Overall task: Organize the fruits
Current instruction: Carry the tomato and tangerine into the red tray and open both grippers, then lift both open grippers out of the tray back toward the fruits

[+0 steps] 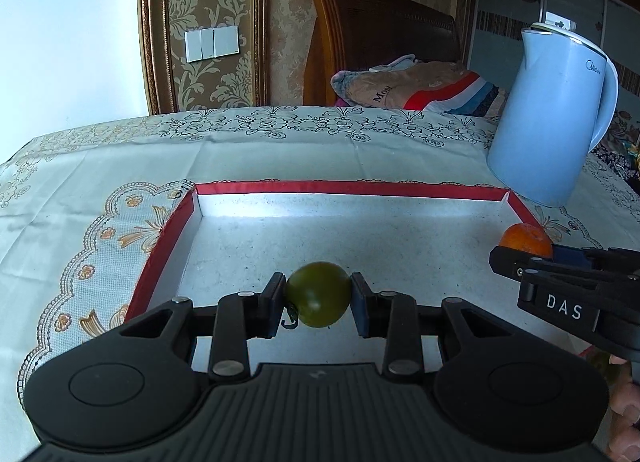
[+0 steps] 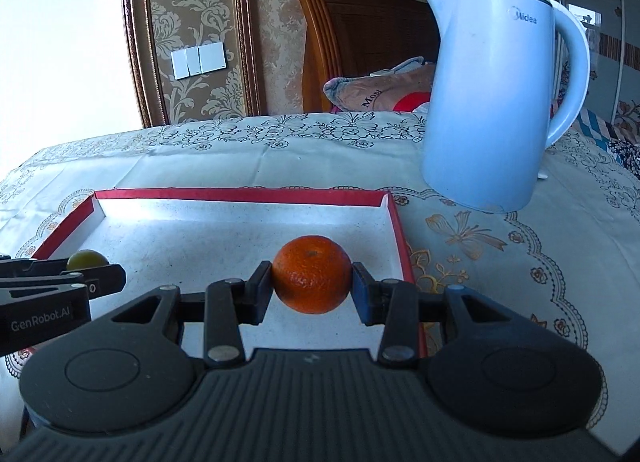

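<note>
My left gripper [image 1: 318,296] is shut on a green tomato [image 1: 318,294] and holds it over the near part of a shallow red-rimmed tray [image 1: 352,186] with a white floor. My right gripper [image 2: 312,282] is shut on an orange tangerine [image 2: 312,280] and holds it over the tray's [image 2: 240,193] right side. In the left wrist view the tangerine [image 1: 526,238] and right gripper show at the right edge. In the right wrist view the green tomato [image 2: 87,260] and left gripper show at the left edge.
A light blue electric kettle [image 1: 552,113] stands on the floral tablecloth [image 1: 80,197] just behind the tray's right corner; it also shows in the right wrist view [image 2: 492,101]. A bed with a wooden headboard [image 1: 380,45] and folded blankets lies beyond the table.
</note>
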`<state>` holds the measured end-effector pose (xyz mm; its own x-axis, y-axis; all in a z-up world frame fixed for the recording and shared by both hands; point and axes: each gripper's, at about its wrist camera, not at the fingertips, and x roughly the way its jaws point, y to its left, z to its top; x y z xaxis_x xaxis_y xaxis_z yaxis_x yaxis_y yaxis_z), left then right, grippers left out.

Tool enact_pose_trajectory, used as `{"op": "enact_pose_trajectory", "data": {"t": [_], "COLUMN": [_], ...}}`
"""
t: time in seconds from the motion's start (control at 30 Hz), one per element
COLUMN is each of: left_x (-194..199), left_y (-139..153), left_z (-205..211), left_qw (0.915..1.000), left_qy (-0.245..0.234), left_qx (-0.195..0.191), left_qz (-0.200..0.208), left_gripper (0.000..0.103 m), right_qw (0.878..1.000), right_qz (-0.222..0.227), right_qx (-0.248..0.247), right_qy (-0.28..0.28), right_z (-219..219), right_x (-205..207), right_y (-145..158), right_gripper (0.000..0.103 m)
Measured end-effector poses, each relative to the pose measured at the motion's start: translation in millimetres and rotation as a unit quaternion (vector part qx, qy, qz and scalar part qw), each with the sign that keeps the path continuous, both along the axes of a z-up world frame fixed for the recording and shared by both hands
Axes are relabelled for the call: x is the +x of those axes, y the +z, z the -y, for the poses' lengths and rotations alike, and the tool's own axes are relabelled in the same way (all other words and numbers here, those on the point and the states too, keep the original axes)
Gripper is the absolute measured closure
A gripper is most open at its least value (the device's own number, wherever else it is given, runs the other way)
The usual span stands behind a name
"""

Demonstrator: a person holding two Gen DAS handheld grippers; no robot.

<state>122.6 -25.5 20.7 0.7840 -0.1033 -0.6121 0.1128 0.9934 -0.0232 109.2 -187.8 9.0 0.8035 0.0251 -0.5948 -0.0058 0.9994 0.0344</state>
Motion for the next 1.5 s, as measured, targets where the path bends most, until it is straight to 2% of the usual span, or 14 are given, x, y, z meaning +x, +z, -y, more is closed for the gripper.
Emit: {"op": "enact_pose_trajectory", "data": {"t": [0.27, 0.53, 0.7, 0.9, 0.97, 1.03, 1.1, 1.17, 1.23, 1.33, 1.4, 1.5], "left_x": [24.7, 30.0, 32.0, 32.2, 33.3, 34.2, 33.9, 31.0, 28.1, 24.5, 20.5, 10.9], "left_y": [-6.7, -9.4, -13.8, -14.5, -15.3, -15.8, -15.0, -12.6, -10.4, -9.3, -6.9, -1.4], "left_z": [5.3, 3.6, 6.4, 6.6, 6.1, 6.0, 4.9, 3.1, 3.3, 3.4, 2.2, -1.5], "left_qw": [0.9998, 0.9993, 0.9989, 0.9989, 0.9987, 0.9987, 0.9988, 0.9992, 0.9994, 0.9994, 0.9993, 0.9991], "left_qy": [0.006, 0.023, 0.018, 0.022, 0.022, 0.019, 0.019, 0.025, 0.028, 0.03, 0.034, 0.037], "left_qx": [0.006, 0.005, 0.01, 0.013, 0.013, 0.011, 0.005, 0.001, 0.006, 0.011, 0.013, 0.009], "left_qz": [-0.02, -0.028, -0.042, -0.04, -0.044, -0.046, -0.044, -0.03, -0.019, -0.011, -0.003, 0.017], "left_gripper": [0.069, 0.069, 0.069, 0.067, 0.067, 0.064, 0.04, 0.034, 0.033, 0.03, 0.03, 0.029], "right_qw": [0.999, 0.999, 0.999, 0.999, 0.999, 1.0, 1.0, 1.0, 1.0, 1.0, 1.0, 1.0], "right_qz": [-0.029, -0.034, -0.041, -0.038, -0.034, -0.026, -0.015, -0.012, -0.012, -0.01, -0.004, 0.007], "right_qx": [-0.007, -0.008, -0.01, -0.011, -0.012, -0.013, -0.015, -0.013, -0.011, -0.009, -0.006, 0.004], "right_qy": [0.011, 0.005, 0.002, -0.003, -0.003, -0.006, -0.008, -0.008, -0.009, -0.011, -0.016, -0.016], "right_z": [-8.4, -8.4, -7.9, -7.0, -7.3, -7.6, -8.1, -7.8, -7.1, -6.0, -4.8, -0.5], "right_x": [27.4, 30.2, 32.1, 32.1, 31.8, 30.1, 28.5, 27.9, 27.5, 25.4, 22.0, 12.7], "right_y": [-11.9, -16.6, -20.0, -20.5, -19.9, -18.3, -16.4, -15.4, -15.7, -16.0, -14.6, -9.7], "right_gripper": [0.064, 0.064, 0.063, 0.063, 0.06, 0.044, 0.042, 0.039, 0.031, 0.026, 0.018, 0.012]}}
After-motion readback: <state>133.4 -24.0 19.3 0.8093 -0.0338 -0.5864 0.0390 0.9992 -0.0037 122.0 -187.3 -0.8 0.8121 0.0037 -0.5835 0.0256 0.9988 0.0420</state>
